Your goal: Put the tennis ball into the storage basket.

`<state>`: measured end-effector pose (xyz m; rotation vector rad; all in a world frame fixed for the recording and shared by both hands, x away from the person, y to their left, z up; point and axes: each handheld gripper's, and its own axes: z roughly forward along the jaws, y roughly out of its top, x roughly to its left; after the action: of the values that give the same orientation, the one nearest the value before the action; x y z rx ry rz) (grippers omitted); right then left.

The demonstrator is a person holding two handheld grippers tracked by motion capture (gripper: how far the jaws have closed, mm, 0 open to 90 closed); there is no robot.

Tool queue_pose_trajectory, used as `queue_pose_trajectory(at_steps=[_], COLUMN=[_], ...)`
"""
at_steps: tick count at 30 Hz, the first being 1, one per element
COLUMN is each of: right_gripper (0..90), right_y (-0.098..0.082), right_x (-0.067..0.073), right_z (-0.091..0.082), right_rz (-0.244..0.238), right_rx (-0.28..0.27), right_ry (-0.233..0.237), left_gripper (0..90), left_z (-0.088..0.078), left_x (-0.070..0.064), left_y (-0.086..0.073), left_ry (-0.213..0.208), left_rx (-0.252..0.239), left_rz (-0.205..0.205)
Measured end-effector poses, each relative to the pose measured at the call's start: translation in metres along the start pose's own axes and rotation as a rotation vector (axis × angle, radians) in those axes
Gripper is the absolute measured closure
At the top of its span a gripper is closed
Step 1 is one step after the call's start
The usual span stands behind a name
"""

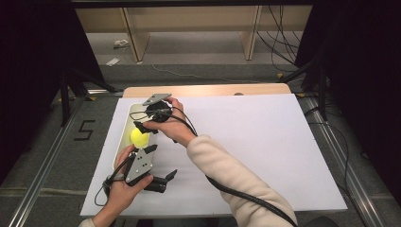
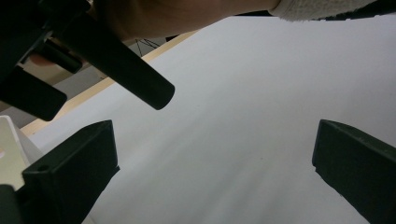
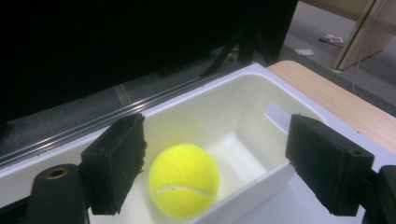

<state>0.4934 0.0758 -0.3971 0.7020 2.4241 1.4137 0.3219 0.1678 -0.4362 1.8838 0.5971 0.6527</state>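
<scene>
A wide white table top (image 1: 246,151) is filling the middle of the high view, with a strip of pale wood (image 1: 208,90) showing along its far edge and grey floor lying around it. A person is sitting at the near side, and both forearms are coming in from the bottom of that view, the right one in a cream sleeve (image 1: 227,175).

Near the table's left edge a long white bin (image 1: 124,130) is lying with its length running away from the person. In the right gripper view the bin's pale walls (image 3: 205,105) are rising around a hollow inside, with a slot handle cut into the far end.

The right gripper (image 1: 144,125) is hanging over the bin, with the person's right arm reaching across to it. Its jaws are standing spread apart, gripping nothing; in the right gripper view (image 3: 215,168) they are sitting on either side of the ball without clasping it.

The left gripper (image 1: 163,179) is resting low near the table's front edge, just right of the bin's near end. In the left gripper view (image 2: 215,172) its jaws are splayed wide over bare white surface, holding nothing.

A bright yellow tennis ball (image 1: 139,137) is lying inside the bin, on the bin's floor (image 3: 183,186).
</scene>
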Motion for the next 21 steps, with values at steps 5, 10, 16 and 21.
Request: queue_pose_trajectory(at_steps=[5, 10, 16, 21], right_gripper=[20.6, 20.6, 20.6, 20.6], right_y=[-0.001, -0.002, -0.005, -0.008], right_x=[-0.004, -0.007, -0.012, -0.016], right_z=[-0.008, -0.017, -0.026, -0.033], right_rz=[0.001, -0.002, 0.005, 0.007], right_rx=[-0.003, -0.008, -0.011, -0.015], right_ry=[-0.006, -0.016, -0.025, -0.031], left_gripper=[0.0, 0.0, 0.0, 0.0], left_z=[0.0, 0.0, 0.0, 0.0], left_x=[0.0, -0.001, 0.0, 0.0], left_y=[0.0, 0.0, 0.0, 0.0], left_ry=[0.0, 0.001, 0.001, 0.0], left_rx=[0.0, 0.0, 0.001, 0.001], left_rz=[0.001, -0.001, 0.001, 0.0])
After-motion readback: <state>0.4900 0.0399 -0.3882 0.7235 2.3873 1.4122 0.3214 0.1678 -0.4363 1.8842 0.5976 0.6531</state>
